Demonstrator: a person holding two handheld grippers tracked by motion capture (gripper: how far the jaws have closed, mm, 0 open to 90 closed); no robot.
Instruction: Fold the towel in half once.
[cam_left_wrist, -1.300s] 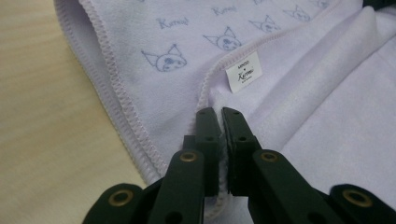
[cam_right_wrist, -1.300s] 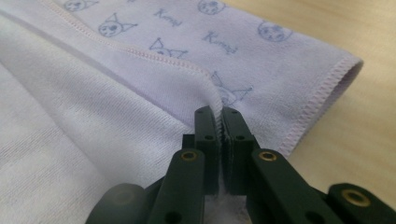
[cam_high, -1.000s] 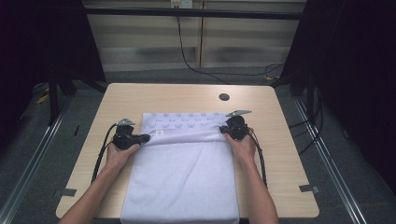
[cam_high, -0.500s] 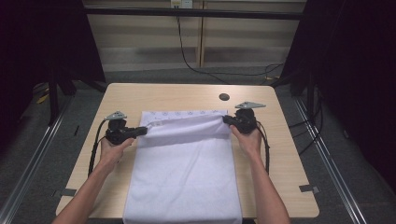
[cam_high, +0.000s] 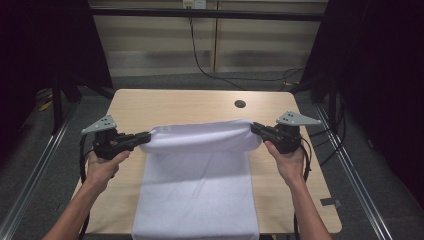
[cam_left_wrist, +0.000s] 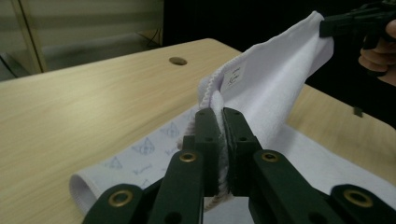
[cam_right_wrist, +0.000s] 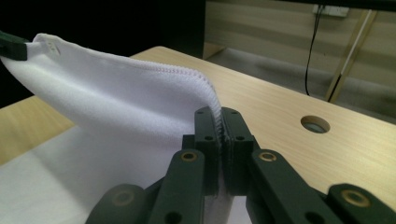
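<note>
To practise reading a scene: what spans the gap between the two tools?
The white towel: its lifted edge stretches from the left tool to the right tool, each shut on a corner, clearest in the high view.

High view: we look down and forward over whole table from above person's side. Left gripper view: we sit close behind jaws, facing across table toward right gripper. Right gripper view: same closeness, facing opposite way. We share white towel and table hole.
</note>
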